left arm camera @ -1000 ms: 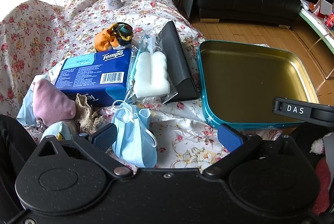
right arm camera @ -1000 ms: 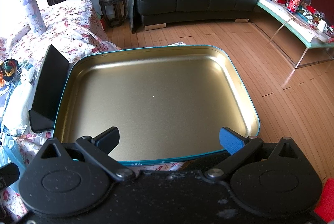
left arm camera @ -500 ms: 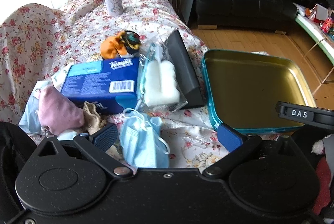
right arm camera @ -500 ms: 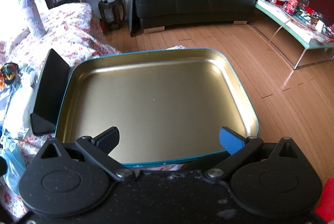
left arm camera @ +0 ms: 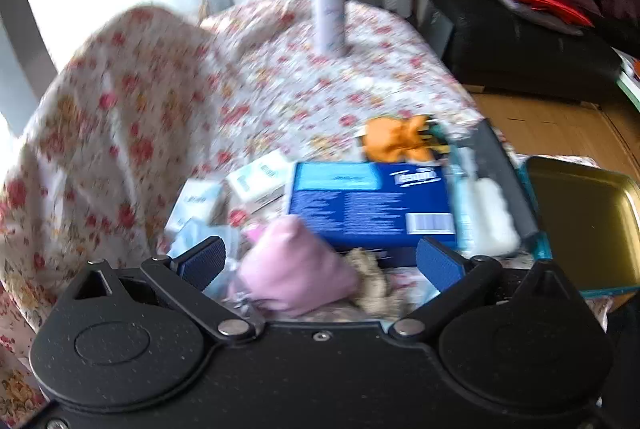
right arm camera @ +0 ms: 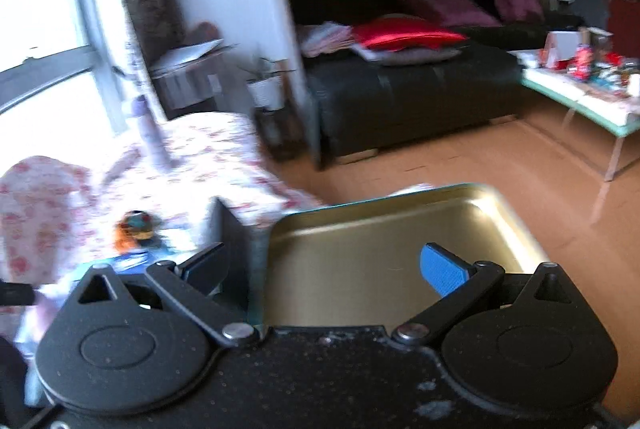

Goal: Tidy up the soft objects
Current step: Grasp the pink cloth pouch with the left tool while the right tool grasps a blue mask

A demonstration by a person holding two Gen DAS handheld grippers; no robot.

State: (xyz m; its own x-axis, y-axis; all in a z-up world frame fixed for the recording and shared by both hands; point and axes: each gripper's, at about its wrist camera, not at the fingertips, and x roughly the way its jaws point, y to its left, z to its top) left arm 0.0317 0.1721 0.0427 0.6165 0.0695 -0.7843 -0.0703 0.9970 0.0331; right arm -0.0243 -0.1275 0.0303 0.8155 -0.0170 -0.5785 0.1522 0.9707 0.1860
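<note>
The left gripper (left arm camera: 320,257), jaws apart, straddles the pink pouch (left arm camera: 294,269) at 6 o'clock of the tissue box (left arm camera: 370,207). The right gripper (right arm camera: 326,267), jaws apart, hangs over the tin (right arm camera: 400,241). Closing now risks snagging the lace cloth (left arm camera: 370,279) touching the pouch.

Both hand-held grippers, left (left arm camera: 320,261) and right (right arm camera: 326,271), seemingly spread wide

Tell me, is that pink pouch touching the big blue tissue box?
Cannot tell. In the blurred left wrist view the pink pouch overlaps the blue tissue box's near edge, but no contact or gap shows plainly.
</note>
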